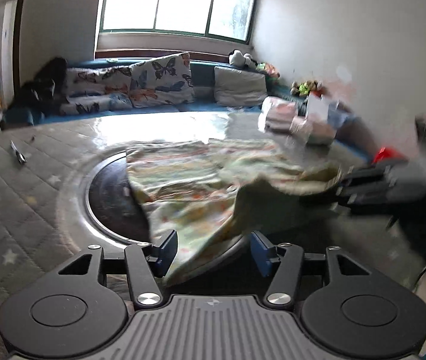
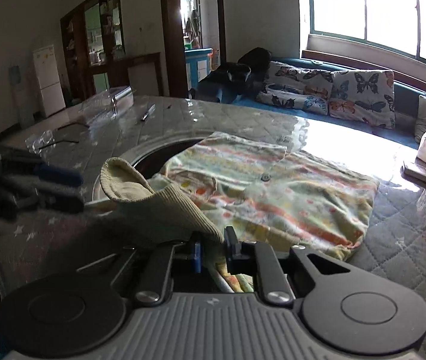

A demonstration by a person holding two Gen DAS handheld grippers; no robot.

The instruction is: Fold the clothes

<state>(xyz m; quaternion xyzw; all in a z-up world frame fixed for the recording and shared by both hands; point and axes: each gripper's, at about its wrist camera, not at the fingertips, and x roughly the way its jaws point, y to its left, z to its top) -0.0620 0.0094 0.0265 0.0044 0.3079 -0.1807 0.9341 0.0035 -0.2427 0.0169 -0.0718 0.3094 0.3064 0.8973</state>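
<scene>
Soft, light printed garment (image 2: 272,186); likely floppy. Ribbed cuff (image 2: 159,207) clenched in right gripper (image 2: 213,246); left gripper (image 1: 213,249) released. Regrip at three o'clock edge.

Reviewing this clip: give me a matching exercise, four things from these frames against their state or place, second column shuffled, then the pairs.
Column one:
1. left claw
2. right claw
3. striped garment
4. butterfly pillows

Column two:
A. propped on the blue sofa under the window
B. shut on the ribbed cuff
C. jaws apart, cloth hanging loose between them
D. spread on the quilted table cover, partly over the round dark inset

Pairs: 1-C, 2-B, 3-D, 4-A
</scene>
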